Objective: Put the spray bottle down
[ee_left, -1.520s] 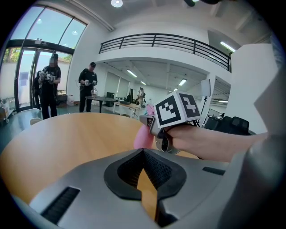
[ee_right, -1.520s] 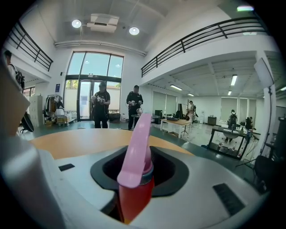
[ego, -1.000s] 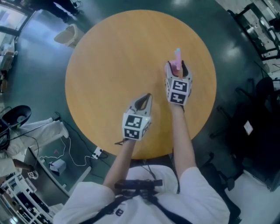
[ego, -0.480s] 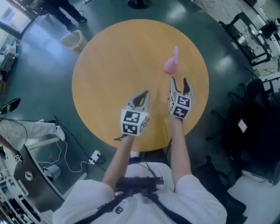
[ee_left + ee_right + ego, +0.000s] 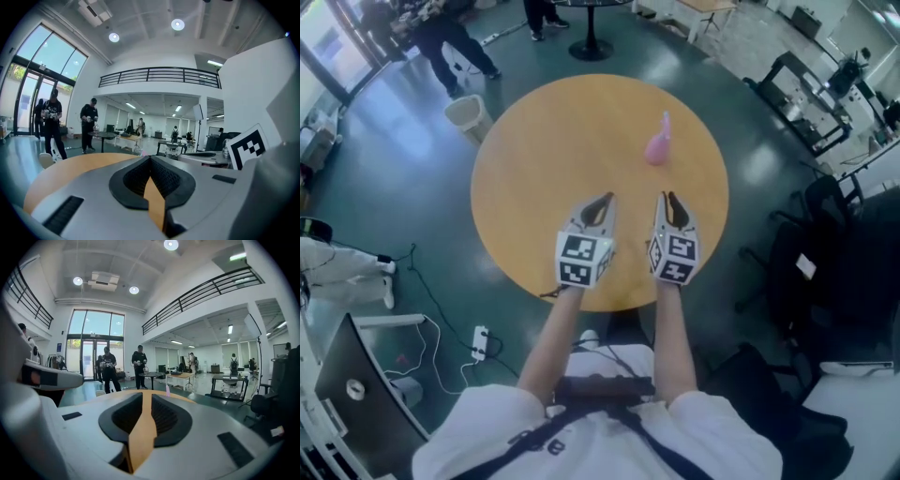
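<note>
The pink spray bottle [image 5: 657,145] stands upright on the round wooden table [image 5: 534,150], towards its far right. It shows small and distant in the right gripper view [image 5: 167,390]. Both grippers hover over the near edge of the table, well short of the bottle. My right gripper [image 5: 672,202] [image 5: 146,394] is empty and its jaws are closing, with a slim gap left between them. My left gripper [image 5: 598,204] [image 5: 150,158] sits beside it on the left, its jaws shut tip to tip on nothing.
A white waste bin [image 5: 467,113] stands on the floor at the table's far left. Black chairs [image 5: 825,272] and desks crowd the right side. People [image 5: 441,37] stand at the far left. Cables and a power strip [image 5: 478,337] lie on the floor at the near left.
The right gripper has let go of the spray bottle, which now stands alone. Both grippers have drawn back towards me and risen. The right jaws spread, then narrowed.
</note>
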The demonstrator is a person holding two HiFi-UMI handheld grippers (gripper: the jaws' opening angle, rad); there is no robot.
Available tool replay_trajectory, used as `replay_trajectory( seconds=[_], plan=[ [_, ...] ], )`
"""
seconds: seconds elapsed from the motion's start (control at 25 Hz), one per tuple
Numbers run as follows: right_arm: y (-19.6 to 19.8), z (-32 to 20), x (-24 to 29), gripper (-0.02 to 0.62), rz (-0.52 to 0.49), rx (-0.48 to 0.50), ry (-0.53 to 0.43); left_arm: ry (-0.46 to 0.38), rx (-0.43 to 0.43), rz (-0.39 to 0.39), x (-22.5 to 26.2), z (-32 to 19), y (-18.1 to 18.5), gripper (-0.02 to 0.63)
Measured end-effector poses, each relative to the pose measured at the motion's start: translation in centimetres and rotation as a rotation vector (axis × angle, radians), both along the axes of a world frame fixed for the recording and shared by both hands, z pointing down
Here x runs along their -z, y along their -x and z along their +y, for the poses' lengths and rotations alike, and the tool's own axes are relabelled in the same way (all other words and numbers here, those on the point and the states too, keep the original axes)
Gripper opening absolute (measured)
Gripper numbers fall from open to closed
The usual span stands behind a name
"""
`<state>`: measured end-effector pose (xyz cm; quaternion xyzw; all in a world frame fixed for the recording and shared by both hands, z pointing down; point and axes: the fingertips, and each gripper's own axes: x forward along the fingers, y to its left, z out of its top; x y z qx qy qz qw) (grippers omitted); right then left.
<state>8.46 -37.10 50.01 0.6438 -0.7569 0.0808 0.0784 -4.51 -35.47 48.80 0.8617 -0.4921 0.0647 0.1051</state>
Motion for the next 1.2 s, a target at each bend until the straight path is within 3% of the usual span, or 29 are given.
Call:
replay_trajectory(
  seconds=[0.28, 0.64, 1.2],
  plan=[
    [3.4, 6.5, 5.1, 0.020, -0.007, 0.042, -0.083, -0.100, -0.006, 0.014, 4.1, 4.4, 1.1, 0.011],
    [6.0, 11.0, 12.1, 0.016, 0.017, 0.061, -0.274, -0.205, -0.010, 0.041, 8.8, 7.5, 1.1, 0.011],
    [6.1, 11.9, 13.2, 0.015, 0.001, 0.080, -0.292, -0.250, -0.018, 0.057, 10.6, 8.5, 0.1, 0.011]
  ],
)
